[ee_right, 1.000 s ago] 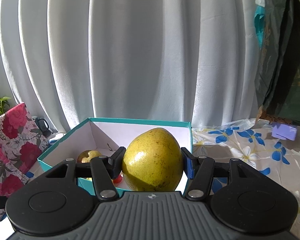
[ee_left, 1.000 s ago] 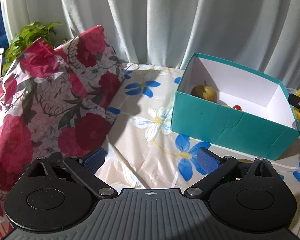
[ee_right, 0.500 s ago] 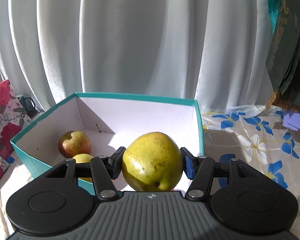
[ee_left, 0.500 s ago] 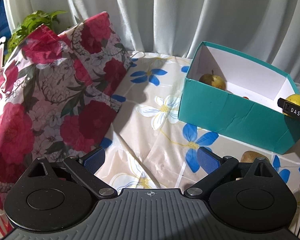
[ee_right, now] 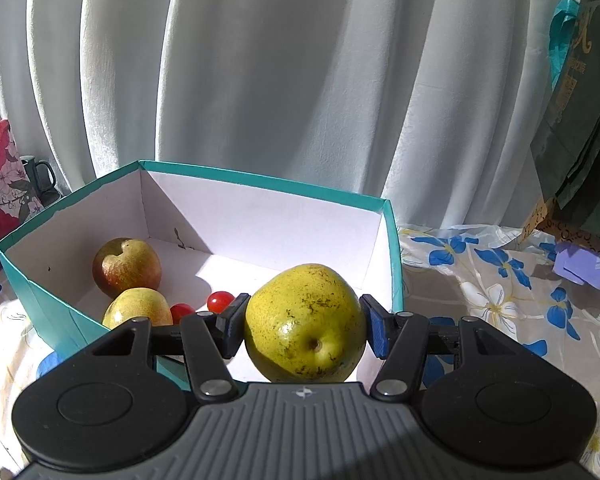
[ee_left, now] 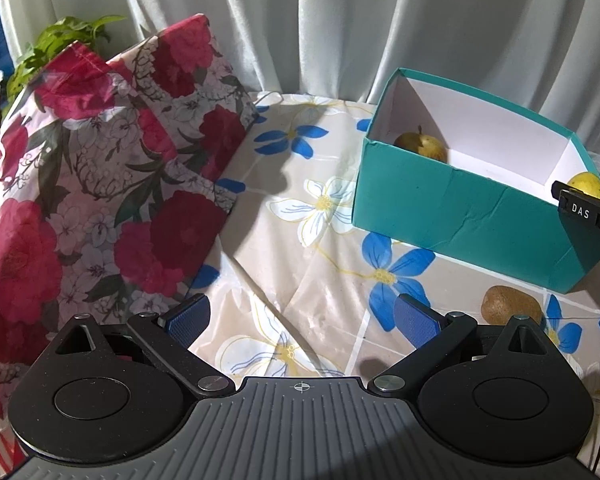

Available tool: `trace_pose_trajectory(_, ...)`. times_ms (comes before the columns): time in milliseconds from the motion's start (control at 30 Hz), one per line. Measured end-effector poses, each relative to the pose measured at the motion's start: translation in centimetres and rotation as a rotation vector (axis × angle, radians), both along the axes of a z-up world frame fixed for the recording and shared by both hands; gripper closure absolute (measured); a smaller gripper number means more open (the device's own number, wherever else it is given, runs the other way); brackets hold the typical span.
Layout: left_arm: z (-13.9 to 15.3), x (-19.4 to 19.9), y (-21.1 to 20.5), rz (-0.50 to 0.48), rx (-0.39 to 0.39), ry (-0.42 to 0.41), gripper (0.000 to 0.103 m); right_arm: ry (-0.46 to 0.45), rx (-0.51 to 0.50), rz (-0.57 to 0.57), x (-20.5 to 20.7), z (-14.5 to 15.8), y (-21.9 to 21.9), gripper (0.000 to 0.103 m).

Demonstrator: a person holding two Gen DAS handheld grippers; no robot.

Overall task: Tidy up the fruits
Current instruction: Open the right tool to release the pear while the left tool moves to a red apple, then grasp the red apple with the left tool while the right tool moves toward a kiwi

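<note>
Teal box with white inside, yellow speckled pear, blue-flowered beige tablecloth

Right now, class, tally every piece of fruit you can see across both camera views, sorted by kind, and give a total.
Yellow-green pears: 2, one speckled pear gripped in the right gripper, one smaller pear in the teal cardboard box.
Red-and-yellow apple: 1.
Small red cherry tomatoes: 2.
Brown kiwi on the flowered tablecloth: 1.
Total: 6.
</note>
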State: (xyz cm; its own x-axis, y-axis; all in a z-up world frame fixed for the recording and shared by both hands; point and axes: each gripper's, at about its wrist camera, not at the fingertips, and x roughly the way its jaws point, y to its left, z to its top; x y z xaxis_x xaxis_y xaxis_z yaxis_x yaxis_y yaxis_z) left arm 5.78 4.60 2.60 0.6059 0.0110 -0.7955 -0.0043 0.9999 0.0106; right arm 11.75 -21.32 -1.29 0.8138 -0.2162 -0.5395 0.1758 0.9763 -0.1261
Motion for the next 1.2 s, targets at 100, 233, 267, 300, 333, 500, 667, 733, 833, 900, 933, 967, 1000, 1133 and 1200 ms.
trace_pose_trajectory(100, -0.2, -0.2, -0.3, -0.025, 0.003, 0.003, 0.002, 0.001, -0.002, 0.002, 0.0, 0.1, 0.0, 0.045)
trace_pose_trajectory(233, -0.6, -0.6, -1.1, -0.09, -0.002, -0.002, 0.002, -0.002, 0.003, 0.002, -0.5, 0.4, 0.1, 0.044)
trace_pose_trajectory(267, -0.8, -0.9, -1.4, -0.114, -0.002, -0.008, 0.002, -0.011, 0.009, 0.0, -0.9, 0.6, 0.1, 0.044)
trace_pose_trajectory(300, -1.1, -1.0, -1.6, -0.137, -0.002, -0.009, 0.002, -0.023, 0.018, 0.0, -1.3, 0.9, 0.1, 0.044)
trace_pose_trajectory(333, -1.4, -1.2, -1.9, -0.158, -0.002, -0.005, 0.002, -0.036, 0.027, -0.001, -1.9, 1.3, 0.1, 0.042)
trace_pose_trajectory(500, -2.9, -2.2, -2.6, -0.229, -0.002, -0.002, 0.002, -0.097, 0.061, 0.006, -6.6, 3.4, 0.5, 0.029)
trace_pose_trajectory(667, -2.8, -4.3, -3.1, -0.364, -0.062, -0.047, 0.002, -0.121, 0.078, 0.005, -12.0, 3.9, 0.8, 0.022)
trace_pose_trajectory(733, -2.9, -5.2, -3.8, -0.423, -0.057, -0.06, 0.002, -0.106, 0.061, -0.006, -13.3, 3.8, 0.7, 0.021)
trace_pose_trajectory(833, -3.2, -6.0, -5.1, -0.494, -0.039, -0.05, 0.002, -0.094, 0.054, -0.05, -14.4, 3.6, 0.2, 0.021)
trace_pose_trajectory(900, -3.3, -6.7, -5.7, -0.539, -0.046, -0.052, 0.002, -0.094, 0.072, -0.079, -15.1, 3.7, -0.1, 0.021)
trace_pose_trajectory(933, -3.3, -7.1, -5.9, -0.563, -0.055, -0.052, 0.002, -0.097, 0.079, -0.09, -15.5, 3.7, -0.2, 0.021)
trace_pose_trajectory(967, -3.3, -7.5, -6.2, -0.585, -0.062, -0.052, 0.002, -0.097, 0.084, -0.097, -15.8, 3.8, -0.2, 0.021)
trace_pose_trajectory(1000, -3.5, -7.9, -6.4, -0.607, -0.068, -0.051, 0.002, -0.097, 0.086, -0.102, -16.2, 3.8, -0.2, 0.021)
trace_pose_trajectory(1133, -4.1, -8.9, -7.1, -0.647, -0.081, -0.019, 0.002, -0.089, 0.089, -0.117, -17.7, 3.5, -0.3, 0.021)
trace_pose_trajectory(1200, -4.4, -9.4, -7.4, -0.661, -0.09, -0.006, 0.002, -0.085, 0.096, -0.124, -18.4, 3.4, -0.4, 0.021)
